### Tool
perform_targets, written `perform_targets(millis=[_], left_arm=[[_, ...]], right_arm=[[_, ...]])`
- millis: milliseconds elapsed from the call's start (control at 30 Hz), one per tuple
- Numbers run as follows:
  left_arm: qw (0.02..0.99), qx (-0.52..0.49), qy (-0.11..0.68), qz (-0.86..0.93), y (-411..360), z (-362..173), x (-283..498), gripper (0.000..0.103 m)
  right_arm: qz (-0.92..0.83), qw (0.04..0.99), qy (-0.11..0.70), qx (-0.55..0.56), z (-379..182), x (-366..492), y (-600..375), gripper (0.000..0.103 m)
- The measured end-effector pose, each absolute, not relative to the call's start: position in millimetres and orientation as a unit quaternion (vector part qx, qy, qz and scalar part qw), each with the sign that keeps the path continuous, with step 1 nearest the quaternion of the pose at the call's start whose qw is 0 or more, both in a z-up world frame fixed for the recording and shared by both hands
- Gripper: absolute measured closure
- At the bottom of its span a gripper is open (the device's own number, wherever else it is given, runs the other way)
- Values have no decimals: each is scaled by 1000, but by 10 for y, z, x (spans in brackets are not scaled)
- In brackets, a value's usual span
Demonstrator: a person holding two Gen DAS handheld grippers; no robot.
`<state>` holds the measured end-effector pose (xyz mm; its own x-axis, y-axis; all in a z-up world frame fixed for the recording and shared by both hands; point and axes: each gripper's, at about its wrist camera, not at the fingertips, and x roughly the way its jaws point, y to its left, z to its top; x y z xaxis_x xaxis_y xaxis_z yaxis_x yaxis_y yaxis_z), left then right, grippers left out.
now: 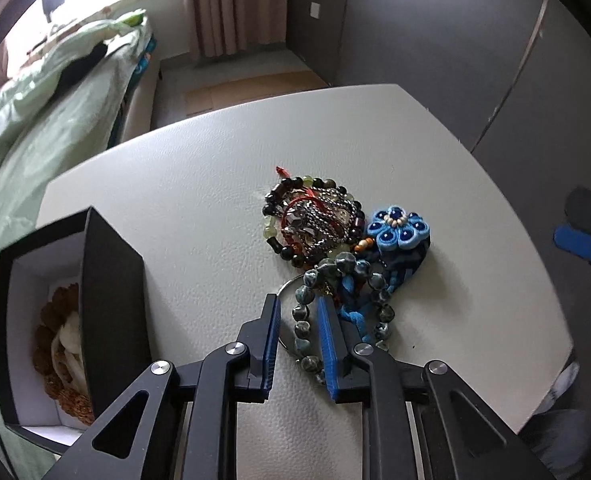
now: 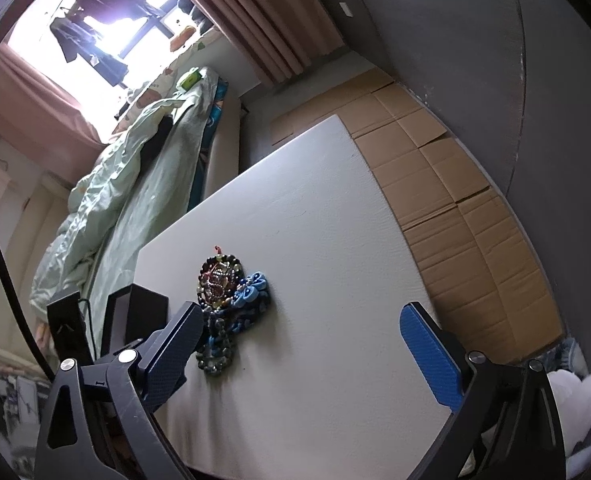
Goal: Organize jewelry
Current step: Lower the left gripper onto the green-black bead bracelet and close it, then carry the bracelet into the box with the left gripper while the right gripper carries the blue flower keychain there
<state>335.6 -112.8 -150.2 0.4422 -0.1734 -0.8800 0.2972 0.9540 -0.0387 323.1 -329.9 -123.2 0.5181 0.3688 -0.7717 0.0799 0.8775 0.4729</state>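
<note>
Daylight from the blown-out window lights both fisheye views softly, the white table evenly lit with faint shadows, edges bending and darkening into vignette, slight blur throughout.

Jewelry pile sits mid-desk: dark mixed-bead bracelet ringing chain and red cord, blue fabric flower piece touching its right side, grey-green stone bead bracelet nearest. Black jewelry box at left, open, brown beads and white bangles inside.
</note>
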Motion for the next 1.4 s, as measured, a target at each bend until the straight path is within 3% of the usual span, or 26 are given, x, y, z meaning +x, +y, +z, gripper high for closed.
perform_targets(millis=[100,133,200,467,567,1200,1300,1400], left_arm=[[847,83,508,-136,-1168,-1508,3327,83],[847,86,507,-135,-1174,-1510,3330,83],[843,80,514,-137,-1148,-1526,3347,94],[856,34,493,-154,-1001,-1343,3331,94],[862,13,481,-157,-925,-1252,3332,94],[891,-63,429,-133,-482,-837,3370,94],[892,-64,428,-127,-433,-826,3380,94],[893,-67,428,-125,-417,-805,3376,94]], right_arm=[[90,834,488,240,-1280,3274,-3286,6],[92,832,490,243,-1296,3292,-3276,12],[105,822,500,252,-1361,3356,-3215,19],[131,797,523,272,-1538,3547,-2974,22],[135,787,533,281,-1616,3608,-2917,29],[93,818,547,155,-1623,3805,-2436,29],[82,825,549,107,-1616,3806,-2323,37],[60,832,549,56,-1610,3795,-2246,55]])
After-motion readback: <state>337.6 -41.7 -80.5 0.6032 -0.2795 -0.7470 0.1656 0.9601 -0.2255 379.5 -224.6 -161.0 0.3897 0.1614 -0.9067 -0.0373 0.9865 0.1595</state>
